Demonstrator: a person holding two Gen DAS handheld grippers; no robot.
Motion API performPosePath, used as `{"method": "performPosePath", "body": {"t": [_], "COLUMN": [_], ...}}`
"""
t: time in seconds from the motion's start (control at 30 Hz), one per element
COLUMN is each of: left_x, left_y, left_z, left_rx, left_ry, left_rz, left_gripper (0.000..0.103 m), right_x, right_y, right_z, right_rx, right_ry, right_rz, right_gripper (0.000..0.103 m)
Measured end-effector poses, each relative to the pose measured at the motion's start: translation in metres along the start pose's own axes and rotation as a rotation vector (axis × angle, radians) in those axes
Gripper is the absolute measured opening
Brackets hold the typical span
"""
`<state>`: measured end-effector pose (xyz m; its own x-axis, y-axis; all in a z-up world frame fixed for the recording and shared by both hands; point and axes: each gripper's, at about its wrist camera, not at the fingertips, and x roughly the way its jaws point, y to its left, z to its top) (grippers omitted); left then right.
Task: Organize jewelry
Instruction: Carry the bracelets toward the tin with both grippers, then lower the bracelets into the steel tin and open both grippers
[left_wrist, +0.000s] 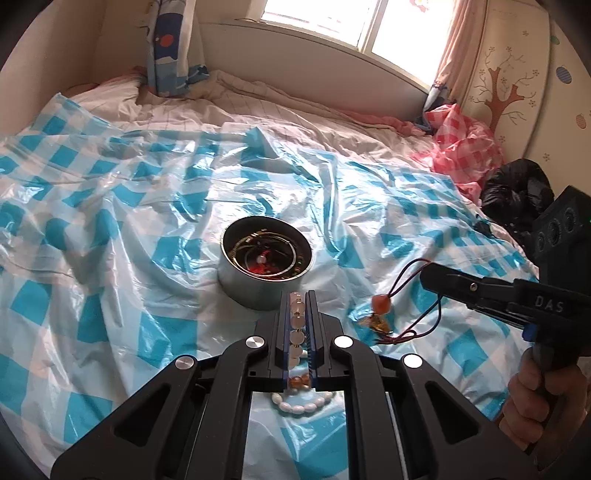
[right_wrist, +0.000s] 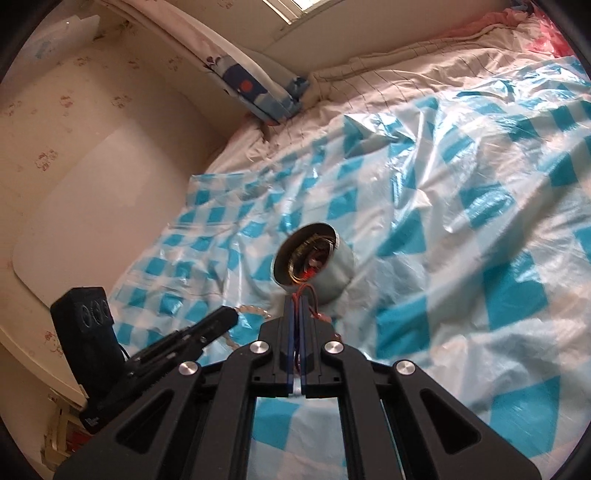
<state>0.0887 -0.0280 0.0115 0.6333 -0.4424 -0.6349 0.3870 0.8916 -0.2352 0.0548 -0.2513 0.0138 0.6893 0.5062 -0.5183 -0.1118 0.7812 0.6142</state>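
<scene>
A round metal tin (left_wrist: 266, 261) holding jewelry sits on the blue-checked plastic sheet (left_wrist: 110, 229) in the middle of the bed. My left gripper (left_wrist: 297, 295) is shut on a pale bead bracelet (left_wrist: 297, 334), just in front of the tin; part of the bracelet hangs below the jaws. My right gripper (left_wrist: 424, 275) comes in from the right, shut on a red cord necklace (left_wrist: 413, 295) whose orange bead and gold pendant (left_wrist: 378, 314) dangle above the sheet. In the right wrist view, that gripper (right_wrist: 297, 301) pinches the red cord (right_wrist: 308, 295) in front of the tin (right_wrist: 314, 267).
A red-checked plastic bag (left_wrist: 461, 144) and a black bag (left_wrist: 517, 192) lie at the bed's right edge. A patterned pillow (left_wrist: 173, 44) leans at the headboard under the window. A person's hand (left_wrist: 528, 391) grips the right tool's handle. A wall borders the bed's far side.
</scene>
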Motion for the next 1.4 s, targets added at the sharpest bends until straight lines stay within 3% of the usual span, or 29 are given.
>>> {"method": "performPosePath", "body": {"t": [0.2, 0.73, 1.4], "left_x": [0.003, 0.014, 0.041], "left_y": [0.004, 0.013, 0.011], "left_z": [0.006, 0.039, 0.059], "left_rx": [-0.015, -0.046, -0.043], "left_ry": [-0.023, -0.085, -0.084], "left_rz": [0.04, 0.053, 0.039], "left_gripper": [0.007, 0.007, 0.007], "right_x": [0.013, 0.038, 0.065], "right_y": [0.007, 0.02, 0.012], "right_z": [0.005, 0.03, 0.047], "right_rx": [-0.002, -0.003, 0.002], "right_ry": [-0.014, -0.107, -0.101], "right_rz": [0.034, 0.141, 0.14], "right_gripper": [0.003, 0.003, 0.003]}}
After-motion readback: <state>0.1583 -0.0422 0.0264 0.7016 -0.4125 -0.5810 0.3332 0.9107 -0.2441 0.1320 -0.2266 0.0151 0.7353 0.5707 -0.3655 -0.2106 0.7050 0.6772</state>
